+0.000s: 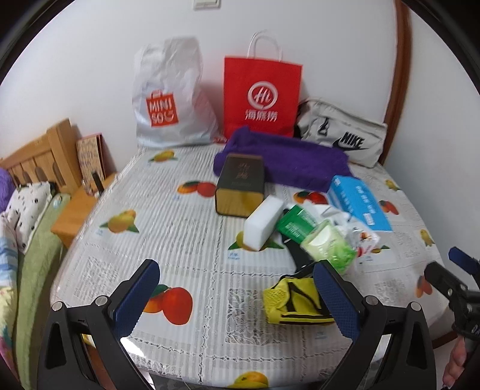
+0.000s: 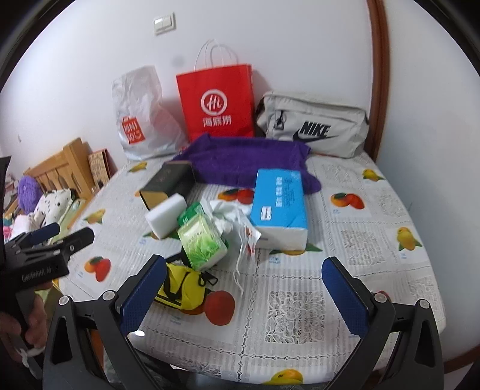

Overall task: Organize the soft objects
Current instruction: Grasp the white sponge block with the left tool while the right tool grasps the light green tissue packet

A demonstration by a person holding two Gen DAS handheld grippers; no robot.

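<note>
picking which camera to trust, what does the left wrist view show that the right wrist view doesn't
Only the left wrist view: the wooden bedside cabinet beside the table, and the right gripper at its right edge.

Only the right wrist view: the white wall switch whole, a white string trailing on the fruit-print tablecloth, and the left gripper at its left edge.

Both: red paper bag, white plastic bag, grey Nike pouch, purple towel, blue tissue pack, white sponge block, yellow mesh pouch.

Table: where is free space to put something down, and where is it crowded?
Free: the near right of the table, right of the blue tissue box; also the left side, before the Miniso bag. Crowded: the middle, around the white sponge and green tissue pack.
</note>
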